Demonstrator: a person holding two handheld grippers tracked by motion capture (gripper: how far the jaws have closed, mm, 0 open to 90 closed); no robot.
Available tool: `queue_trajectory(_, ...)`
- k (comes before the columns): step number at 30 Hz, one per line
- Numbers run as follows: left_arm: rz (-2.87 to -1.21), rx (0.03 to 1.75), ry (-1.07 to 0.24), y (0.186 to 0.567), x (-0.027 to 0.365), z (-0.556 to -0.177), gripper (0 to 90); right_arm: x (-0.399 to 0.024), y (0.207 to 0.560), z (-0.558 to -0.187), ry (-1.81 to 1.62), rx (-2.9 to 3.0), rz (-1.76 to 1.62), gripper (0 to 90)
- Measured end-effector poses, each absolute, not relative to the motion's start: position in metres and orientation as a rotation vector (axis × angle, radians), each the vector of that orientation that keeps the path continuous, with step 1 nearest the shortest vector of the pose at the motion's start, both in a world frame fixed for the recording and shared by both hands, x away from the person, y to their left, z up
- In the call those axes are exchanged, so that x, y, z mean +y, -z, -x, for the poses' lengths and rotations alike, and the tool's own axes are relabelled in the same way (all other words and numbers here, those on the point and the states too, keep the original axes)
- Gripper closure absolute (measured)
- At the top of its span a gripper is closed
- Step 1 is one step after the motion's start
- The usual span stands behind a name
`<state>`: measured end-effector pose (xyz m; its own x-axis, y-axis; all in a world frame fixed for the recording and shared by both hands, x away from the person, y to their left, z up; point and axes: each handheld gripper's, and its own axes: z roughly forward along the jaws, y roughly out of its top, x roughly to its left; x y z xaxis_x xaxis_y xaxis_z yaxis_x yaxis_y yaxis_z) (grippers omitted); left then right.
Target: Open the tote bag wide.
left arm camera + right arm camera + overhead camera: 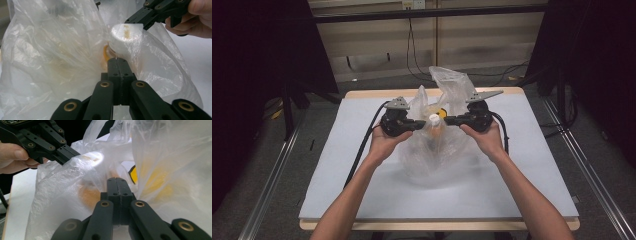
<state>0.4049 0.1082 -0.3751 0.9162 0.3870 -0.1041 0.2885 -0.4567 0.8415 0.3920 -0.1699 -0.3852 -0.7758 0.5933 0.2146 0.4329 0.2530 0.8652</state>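
A clear plastic bag stands on the pale table, and a bottle with a white cap and orange contents is inside it. My left gripper comes in from the left of the cap. Its jaws are shut with the bag's film pinched at their tips. From the right, my right gripper is shut the same way on the film. The two point at each other across the cap. Something yellow shows blurred through the bag.
The bag's loose top rises behind the grippers. The table's wooden back edge lies just beyond it. Dark stands and cables stand on the floor at both sides and behind. Bare table top lies in front of the bag.
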Motion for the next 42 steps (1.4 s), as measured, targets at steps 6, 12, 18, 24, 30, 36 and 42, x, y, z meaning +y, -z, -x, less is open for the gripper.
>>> queue_trajectory(6, -2.123, 0.448, -0.117, 0.382, 0.109, -0.398, 90.0, -0.167, 0.391, -0.386, -1.536, 2.390, -0.964, 90.0)
queue_trajectory(12, -2.157, 0.508, -0.103, 0.407, 0.114, -0.406, 90.0, -0.176, 0.410, -0.385, -1.483, 2.409, -1.023, 90.0)
queue_trajectory(18, -2.195, 0.546, -0.097, 0.422, 0.116, -0.409, 90.0, -0.190, 0.430, -0.390, -1.461, 2.395, -1.089, 90.0)
queue_trajectory(24, -2.253, 0.564, -0.083, 0.443, 0.116, -0.412, 90.0, -0.207, 0.453, -0.398, -1.368, 2.377, -1.188, 90.0)
queue_trajectory(30, -2.283, 0.596, -0.049, 0.467, 0.115, -0.416, 90.0, -0.227, 0.481, -0.399, -1.293, 2.402, -1.301, 90.0)
queue_trajectory(36, -2.268, 0.618, -0.015, 0.479, 0.122, -0.417, 90.0, -0.237, 0.494, -0.397, -1.286, 2.426, -1.339, 90.0)
queue_trajectory(42, -2.281, 0.640, -0.043, 0.481, 0.134, -0.412, 90.0, -0.244, 0.494, -0.386, -1.285, 2.434, -1.339, 90.0)
